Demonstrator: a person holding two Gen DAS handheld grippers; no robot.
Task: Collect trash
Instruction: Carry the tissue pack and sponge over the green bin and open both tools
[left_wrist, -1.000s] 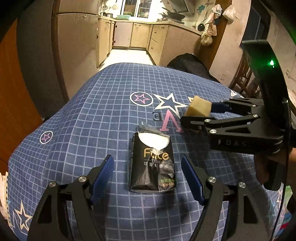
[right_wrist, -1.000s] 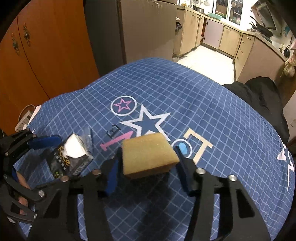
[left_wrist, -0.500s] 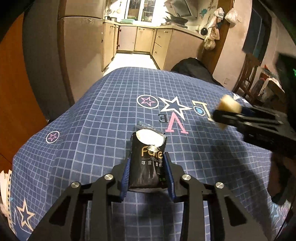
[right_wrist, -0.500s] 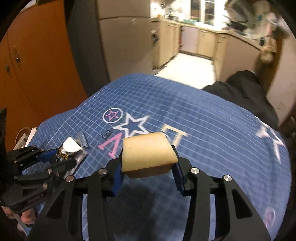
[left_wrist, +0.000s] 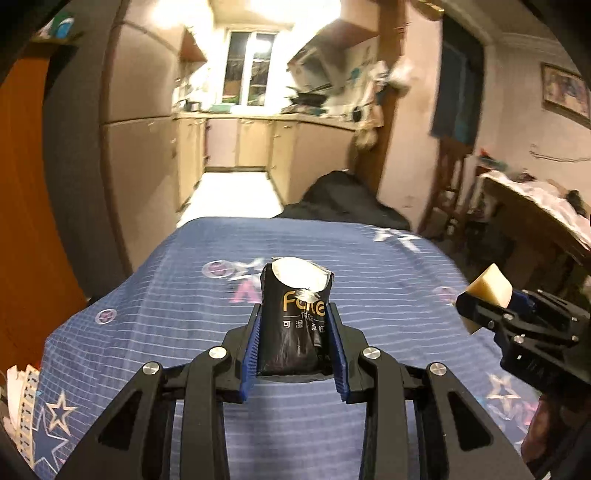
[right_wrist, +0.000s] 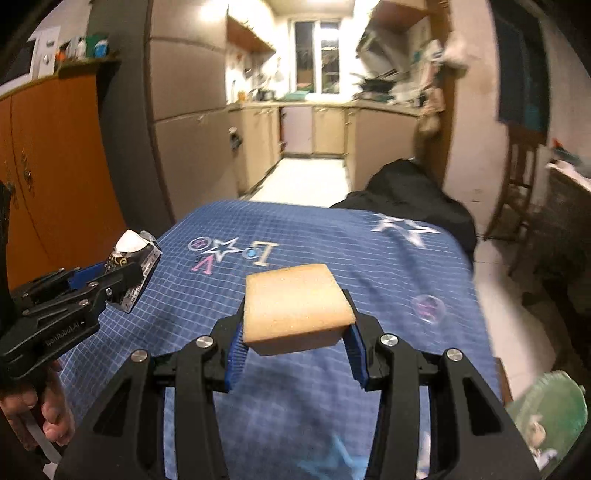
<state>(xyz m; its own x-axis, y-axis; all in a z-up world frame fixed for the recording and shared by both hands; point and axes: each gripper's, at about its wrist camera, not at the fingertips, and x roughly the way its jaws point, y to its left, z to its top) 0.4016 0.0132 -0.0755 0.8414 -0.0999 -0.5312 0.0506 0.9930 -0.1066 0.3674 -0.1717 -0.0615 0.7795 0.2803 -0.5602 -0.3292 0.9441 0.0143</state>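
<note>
A black tissue pack (left_wrist: 295, 317) with gold lettering and white tissue at its top stands squeezed between the blue pads of my left gripper (left_wrist: 295, 343), lifted off the blue checked tablecloth (left_wrist: 184, 295). The right wrist view shows that pack (right_wrist: 131, 262) at far left in the left gripper (right_wrist: 110, 280). My right gripper (right_wrist: 295, 332) is shut on a tan sponge block (right_wrist: 295, 306), held above the cloth. In the left wrist view the sponge (left_wrist: 487, 291) and right gripper (left_wrist: 480, 310) sit at far right.
The tablecloth (right_wrist: 332, 251) with star prints covers the table. A black bag (right_wrist: 406, 192) lies at its far edge. Orange cabinets (right_wrist: 48, 166) stand left, a kitchen aisle lies ahead, a chair (right_wrist: 521, 177) and cluttered table stand right. A person's hand (right_wrist: 44, 417) holds the left gripper.
My left gripper closed on the tissue pack and lifted it off the cloth. My right gripper rose with the sponge and swung right. Both views tilted up toward the kitchen.
</note>
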